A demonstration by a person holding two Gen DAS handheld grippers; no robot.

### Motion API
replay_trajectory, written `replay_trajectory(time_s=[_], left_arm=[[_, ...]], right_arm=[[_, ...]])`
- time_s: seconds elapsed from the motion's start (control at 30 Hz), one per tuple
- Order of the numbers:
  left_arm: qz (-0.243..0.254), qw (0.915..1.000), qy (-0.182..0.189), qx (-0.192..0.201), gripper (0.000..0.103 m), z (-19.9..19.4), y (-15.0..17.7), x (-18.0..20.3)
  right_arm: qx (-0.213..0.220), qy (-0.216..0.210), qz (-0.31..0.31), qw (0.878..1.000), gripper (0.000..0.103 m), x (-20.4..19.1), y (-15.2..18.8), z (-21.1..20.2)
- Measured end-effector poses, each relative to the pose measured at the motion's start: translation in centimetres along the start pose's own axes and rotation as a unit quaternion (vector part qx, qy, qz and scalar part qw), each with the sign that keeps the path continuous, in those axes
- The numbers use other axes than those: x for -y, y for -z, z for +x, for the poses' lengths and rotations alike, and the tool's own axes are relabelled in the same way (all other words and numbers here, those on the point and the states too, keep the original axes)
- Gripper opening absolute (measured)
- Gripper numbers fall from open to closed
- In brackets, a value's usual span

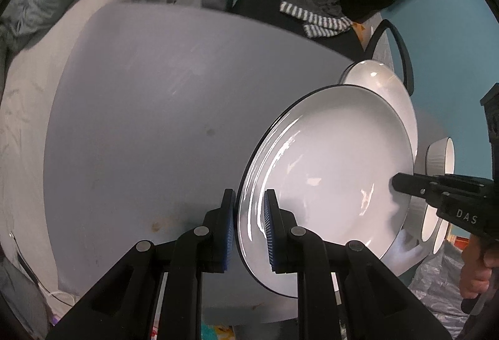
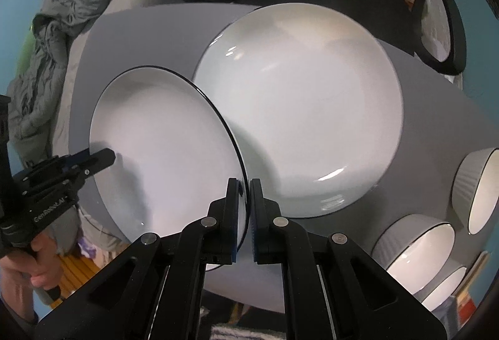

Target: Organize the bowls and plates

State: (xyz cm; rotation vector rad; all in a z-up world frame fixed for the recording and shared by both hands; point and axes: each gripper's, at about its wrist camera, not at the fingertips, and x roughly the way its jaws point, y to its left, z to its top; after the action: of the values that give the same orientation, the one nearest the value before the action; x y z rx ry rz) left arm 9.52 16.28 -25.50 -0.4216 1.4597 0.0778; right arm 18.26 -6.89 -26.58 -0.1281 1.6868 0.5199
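1. A white, dark-rimmed plate (image 2: 162,153) was held in the air by both handheld grippers at once, tilted above the grey table (image 1: 140,122).
2. The left gripper (image 1: 249,227) was clamped on the plate's rim, which ran between its blue pads (image 1: 268,224).
3. The right gripper (image 2: 246,212) was pinched on the opposite rim, the plate's edge passing between its nearly closed jaws.
4. Ahead of the right jaws and slightly to their right, a larger white plate (image 2: 305,109) lay flat on the table, partly under the held plate.
5. Farther right of those jaws stood three ribbed grey bowls: one bowl (image 2: 477,190) nearest the edge of view, a second bowl (image 2: 418,249) below it and a third bowl (image 2: 443,287) lowest. They stood side by side, not nested.
6. Judged from this, the task was at an early to middle stage: the held plate was not yet set down, probably bound for the larger plate, and the bowls remained to be stacked.
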Motion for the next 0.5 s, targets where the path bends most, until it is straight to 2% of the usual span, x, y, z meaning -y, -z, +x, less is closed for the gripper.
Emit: replay_trajectory(time_s=[0.5], left_arm=[[0.032, 0.9992, -0.013, -0.018, 0.017, 1.3, -3.4, 7.2]], right_arm=[[0.008, -0.020, 0.053, 0.998, 0.007, 7.4, -1.7, -2.2]])
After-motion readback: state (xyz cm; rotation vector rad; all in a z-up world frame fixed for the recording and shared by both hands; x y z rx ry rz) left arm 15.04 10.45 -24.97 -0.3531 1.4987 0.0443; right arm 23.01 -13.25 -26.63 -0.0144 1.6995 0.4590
